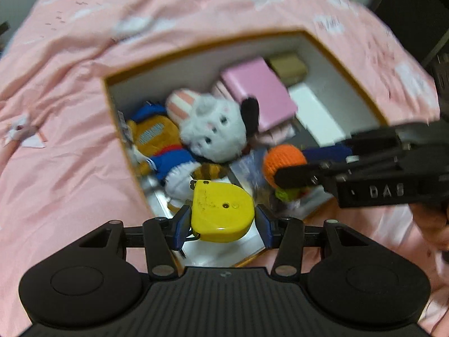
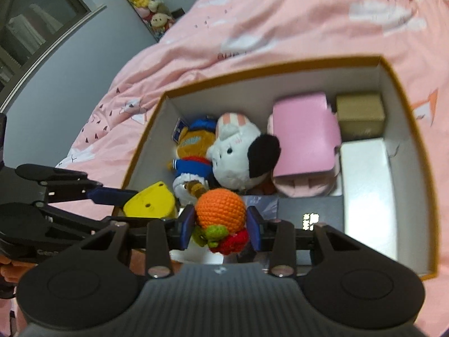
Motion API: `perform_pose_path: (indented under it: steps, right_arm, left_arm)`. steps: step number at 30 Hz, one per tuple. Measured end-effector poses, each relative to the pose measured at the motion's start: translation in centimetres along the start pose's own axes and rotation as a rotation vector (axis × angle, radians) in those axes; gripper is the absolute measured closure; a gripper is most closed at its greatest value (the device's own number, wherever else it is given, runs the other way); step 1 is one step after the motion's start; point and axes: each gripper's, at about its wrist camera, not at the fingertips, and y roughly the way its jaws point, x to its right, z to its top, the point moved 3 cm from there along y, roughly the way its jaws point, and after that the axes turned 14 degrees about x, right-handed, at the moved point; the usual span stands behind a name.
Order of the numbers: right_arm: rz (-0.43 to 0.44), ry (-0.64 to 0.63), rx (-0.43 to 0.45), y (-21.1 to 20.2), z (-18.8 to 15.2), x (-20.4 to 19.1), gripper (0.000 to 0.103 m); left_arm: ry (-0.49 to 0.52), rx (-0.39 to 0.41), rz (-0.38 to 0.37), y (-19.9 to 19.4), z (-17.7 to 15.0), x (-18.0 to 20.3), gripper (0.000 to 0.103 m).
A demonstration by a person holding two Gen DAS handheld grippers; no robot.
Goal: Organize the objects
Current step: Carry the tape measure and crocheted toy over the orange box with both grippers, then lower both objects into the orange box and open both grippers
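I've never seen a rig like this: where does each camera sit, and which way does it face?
Left wrist: on the left gripper, facing down into the box; its fingers hold a yellow tape measure.
Right wrist: on the right gripper, facing down into it, gripping an orange crochet toy.
Shared: box, white plush, each other's gripper.

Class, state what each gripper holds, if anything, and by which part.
Left gripper: yellow tape measure, clamped across its flat sides. Right gripper: orange crocheted doll, gripped at the sides of its head.

Pink bedspread (image 2: 280, 28) bears open box (image 2: 407, 129).
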Motion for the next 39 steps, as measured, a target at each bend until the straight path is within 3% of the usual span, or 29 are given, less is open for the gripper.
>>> perform_pose_path:
  steps: [7,15,17,20,25,34,39]
  right_arm:
    - [0.004,0.098,-0.109,3.1,-0.2,1.4,0.061]
    - [0.008,0.127,-0.164,5.0,-0.3,1.2,0.061]
    - [0.004,0.134,-0.176,5.3,-0.4,1.2,0.061]
    - [-0.001,0.134,-0.185,5.4,-0.5,1.3,0.061]
    - [-0.013,0.135,-0.19,5.5,-0.5,1.4,0.061]
    - [-0.009,0.074,-0.169,5.8,0.5,0.0,0.061]
    - [-0.043,-0.008,-0.145,6.6,0.8,-1.5,0.06]
  left_arm:
    - [0.15,-0.122,0.025,2.9,0.4,0.9,0.046]
    - [0.202,-0.208,0.012,3.8,0.6,0.7,0.042]
    - [0.206,-0.2,0.009,3.7,0.6,0.7,0.041]
    - [0.214,-0.181,0.008,3.5,0.5,0.6,0.03]
    - [0.194,-0.123,0.011,2.2,0.6,0.5,0.029]
    - [0.111,0.05,0.021,-3.7,1.1,-1.0,0.029]
    - [0.071,0.061,0.057,-5.0,0.7,-1.6,0.029]
